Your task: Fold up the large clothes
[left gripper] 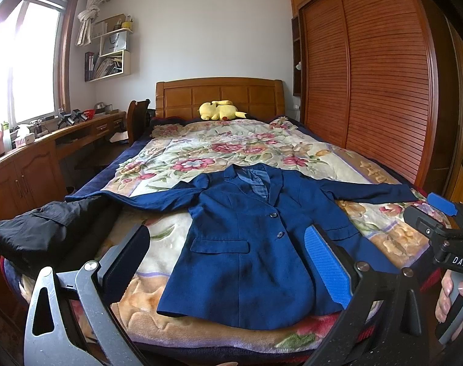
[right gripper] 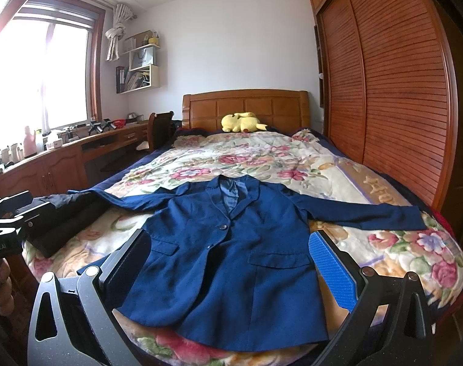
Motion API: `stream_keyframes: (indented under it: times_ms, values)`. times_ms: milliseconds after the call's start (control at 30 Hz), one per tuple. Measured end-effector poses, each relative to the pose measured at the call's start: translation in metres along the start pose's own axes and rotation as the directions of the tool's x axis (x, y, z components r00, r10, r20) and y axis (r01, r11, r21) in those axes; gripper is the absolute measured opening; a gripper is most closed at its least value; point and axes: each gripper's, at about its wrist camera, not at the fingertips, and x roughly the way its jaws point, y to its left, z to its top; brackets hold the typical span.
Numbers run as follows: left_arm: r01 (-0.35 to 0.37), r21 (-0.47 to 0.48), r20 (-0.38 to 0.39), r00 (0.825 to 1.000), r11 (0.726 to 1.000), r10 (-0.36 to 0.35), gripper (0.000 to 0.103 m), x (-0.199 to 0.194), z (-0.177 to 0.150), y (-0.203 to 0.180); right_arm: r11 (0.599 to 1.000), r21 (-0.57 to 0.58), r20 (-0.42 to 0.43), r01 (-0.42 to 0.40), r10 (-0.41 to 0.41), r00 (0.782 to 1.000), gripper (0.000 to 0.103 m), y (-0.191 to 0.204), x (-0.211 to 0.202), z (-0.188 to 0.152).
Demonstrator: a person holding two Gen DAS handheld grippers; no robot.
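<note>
A navy blue blazer (left gripper: 246, 244) lies flat and face up on the floral bedspread (left gripper: 201, 149), buttoned, with both sleeves spread out to the sides. It also shows in the right wrist view (right gripper: 231, 259). My left gripper (left gripper: 228, 256) is open and empty, held above the blazer's lower half near the foot of the bed. My right gripper (right gripper: 231, 259) is open and empty, above the blazer's hem. The right gripper also shows at the right edge of the left wrist view (left gripper: 438, 222). The left gripper shows at the left edge of the right wrist view (right gripper: 12, 222).
A black garment (left gripper: 48, 231) lies at the bed's front left corner. A yellow plush toy (left gripper: 219, 110) sits by the wooden headboard (left gripper: 219, 91). A slatted wooden wardrobe (left gripper: 368, 76) runs along the right side. A desk (left gripper: 48, 143) with clutter and a chair (left gripper: 137, 119) stand at the left.
</note>
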Motion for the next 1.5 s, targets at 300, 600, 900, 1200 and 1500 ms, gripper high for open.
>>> stream_keyframes:
  times_ms: [300,600,900,1200,1500]
  values:
    - [0.001,-0.001,0.002,1.0,1.0,-0.001,0.102,0.0,-0.0005,0.0002,1.0,0.001,0.001,-0.001,0.001,1.0,0.103,-0.0003,-0.0003,0.0004]
    - [0.0,-0.002,0.002,1.0,1.0,0.0,0.102,-0.0005,-0.0004,0.0002,1.0,0.004,0.002,-0.008,0.008,1.0,0.103,-0.0016,-0.0012,0.0017]
    - [0.001,-0.002,0.002,1.0,1.0,-0.001,0.102,-0.0029,0.0029,-0.0001,1.0,0.004,0.002,-0.01,0.01,1.0,0.103,-0.0015,-0.002,0.001]
    - [0.0,-0.002,0.001,1.0,1.0,0.0,0.102,-0.0015,0.0025,-0.0016,1.0,0.007,-0.001,-0.011,0.011,1.0,0.103,-0.0013,-0.0016,0.0008]
    - [0.001,-0.003,0.0,1.0,1.0,-0.001,0.102,-0.0015,0.0026,-0.0017,1.0,0.004,-0.001,-0.013,0.013,1.0,0.103,-0.0003,-0.0014,0.0001]
